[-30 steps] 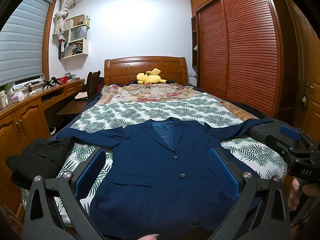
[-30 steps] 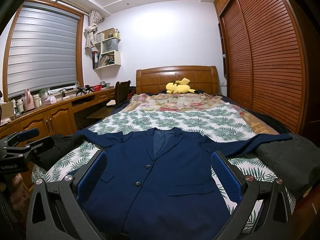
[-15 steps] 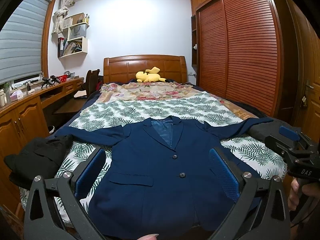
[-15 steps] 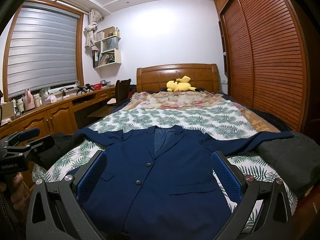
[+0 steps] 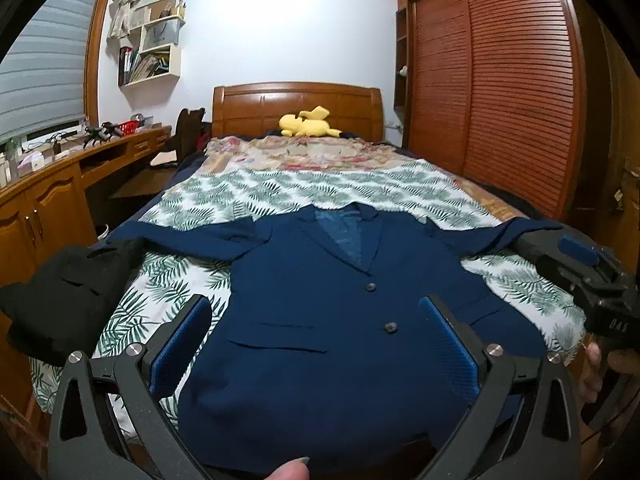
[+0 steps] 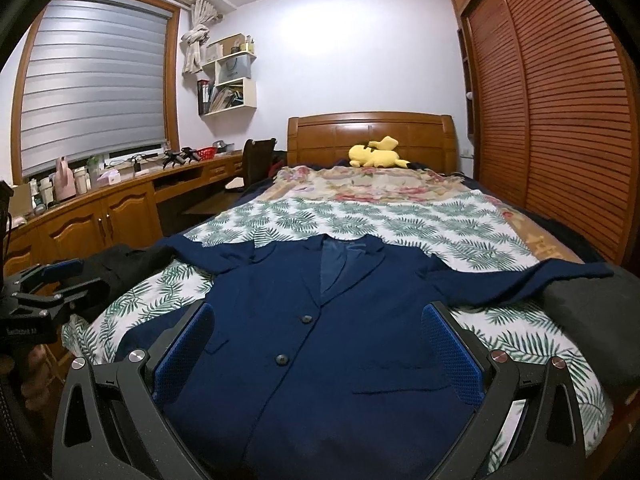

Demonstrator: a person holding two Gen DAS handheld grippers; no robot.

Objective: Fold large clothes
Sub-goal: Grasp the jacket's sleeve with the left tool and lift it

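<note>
While the navy blazer (image 5: 332, 320) lies face up and buttoned on the leaf-print sheet (image 5: 248, 196) at the foot of the bed, neither tool is in contact with it. The left gripper (image 5: 316, 344) hovers above the lower front with its blue pads spread wide and nothing between them. The right gripper (image 6: 316, 352) hovers likewise, jaws wide apart and empty, over the same lower front. Both sleeves run out sideways: one ends beside a black garment (image 5: 68, 296) at the left edge of the bed, the other reaches onto a dark grey garment (image 6: 596, 312) at the right edge.

Judgement: folding has not begun; the step in hand is the approach for a first grasp. A sound method would be to take one sleeve near the cuff and bring it across the chest, keeping the shoulder seam as the fold line. Each pinch should catch only the blazer cloth, not the sheet beneath nor the neighbouring dark garments, which touch or lie under the cuffs. Lapels look flat and the collar sits square; lifting low and slowly should keep them so. The hem hangs close to the near edge of the bed, so a pull towards the person may drag the blazer off. Whether the back panel is smooth underneath cannot be told.
</note>
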